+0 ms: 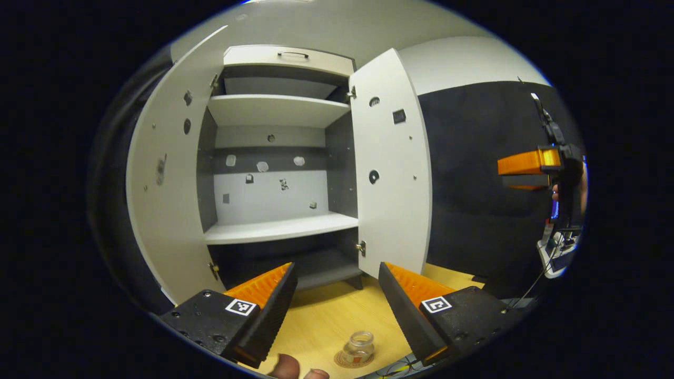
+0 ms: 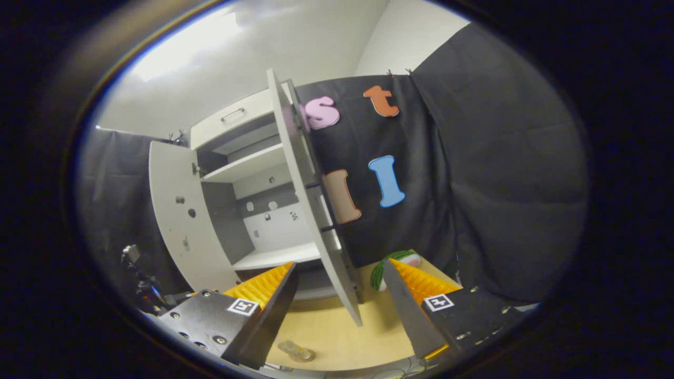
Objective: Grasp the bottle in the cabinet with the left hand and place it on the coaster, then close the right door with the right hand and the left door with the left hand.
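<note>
Left door (image 1: 163, 200) open; left gripper (image 1: 337, 310) jaws open, empty. Glass bottle (image 1: 359, 347) sits on coaster (image 1: 342, 360) on near counter (image 1: 326, 316). Right door (image 2: 310, 210) next: we'd push its outer face with right gripper (image 2: 339, 310), jaws open.

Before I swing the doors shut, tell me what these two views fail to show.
- Bottle on the coaster, left gripper view: low at the edge; whether it sits centred is unclear. In the right gripper view it is a blur.
- Right door, right gripper view: seen edge-on, its outer face is hidden.
- Green thing, right gripper view: half hidden behind the right gripper's finger.
- Cabinet bottom compartment, left gripper view: dark, and partly hidden by the left gripper.
</note>
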A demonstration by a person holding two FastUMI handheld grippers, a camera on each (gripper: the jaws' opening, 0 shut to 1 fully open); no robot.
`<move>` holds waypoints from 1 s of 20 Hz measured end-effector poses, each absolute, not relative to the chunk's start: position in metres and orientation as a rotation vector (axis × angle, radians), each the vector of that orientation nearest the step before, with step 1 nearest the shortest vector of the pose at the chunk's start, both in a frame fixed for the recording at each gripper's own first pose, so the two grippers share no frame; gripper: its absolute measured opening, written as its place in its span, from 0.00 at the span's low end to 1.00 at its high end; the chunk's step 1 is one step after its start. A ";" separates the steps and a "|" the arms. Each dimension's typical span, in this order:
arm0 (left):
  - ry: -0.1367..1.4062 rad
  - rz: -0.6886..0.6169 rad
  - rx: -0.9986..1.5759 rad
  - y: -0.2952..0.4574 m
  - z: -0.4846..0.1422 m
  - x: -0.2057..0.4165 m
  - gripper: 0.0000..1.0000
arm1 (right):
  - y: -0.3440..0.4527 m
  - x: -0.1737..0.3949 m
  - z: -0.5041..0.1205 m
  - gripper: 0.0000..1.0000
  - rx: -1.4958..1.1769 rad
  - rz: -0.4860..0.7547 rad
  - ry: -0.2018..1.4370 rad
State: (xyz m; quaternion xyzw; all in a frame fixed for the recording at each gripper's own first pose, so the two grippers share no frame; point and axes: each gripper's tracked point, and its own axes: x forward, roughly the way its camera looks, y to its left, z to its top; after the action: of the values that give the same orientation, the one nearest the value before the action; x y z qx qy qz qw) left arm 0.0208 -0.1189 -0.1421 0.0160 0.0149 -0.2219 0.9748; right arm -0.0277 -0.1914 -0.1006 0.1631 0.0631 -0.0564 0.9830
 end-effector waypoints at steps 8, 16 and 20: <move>0.044 -0.379 0.032 -0.045 -0.067 0.026 0.97 | -0.261 0.044 -0.059 1.00 0.243 -0.190 0.092; 0.044 -0.341 0.061 0.002 -0.081 0.027 0.97 | -0.267 0.126 -0.074 0.98 0.245 -0.163 0.130; 0.126 -0.314 0.109 0.012 -0.112 0.033 0.99 | -0.244 0.167 -0.092 0.98 0.147 -0.154 0.151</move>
State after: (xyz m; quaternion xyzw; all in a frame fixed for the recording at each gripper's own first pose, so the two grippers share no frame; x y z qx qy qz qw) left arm 0.0333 0.0121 -0.1116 0.0542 0.0626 -0.1561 0.9843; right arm 0.1673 -0.2441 -0.0925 0.0731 0.0752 -0.0768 0.9915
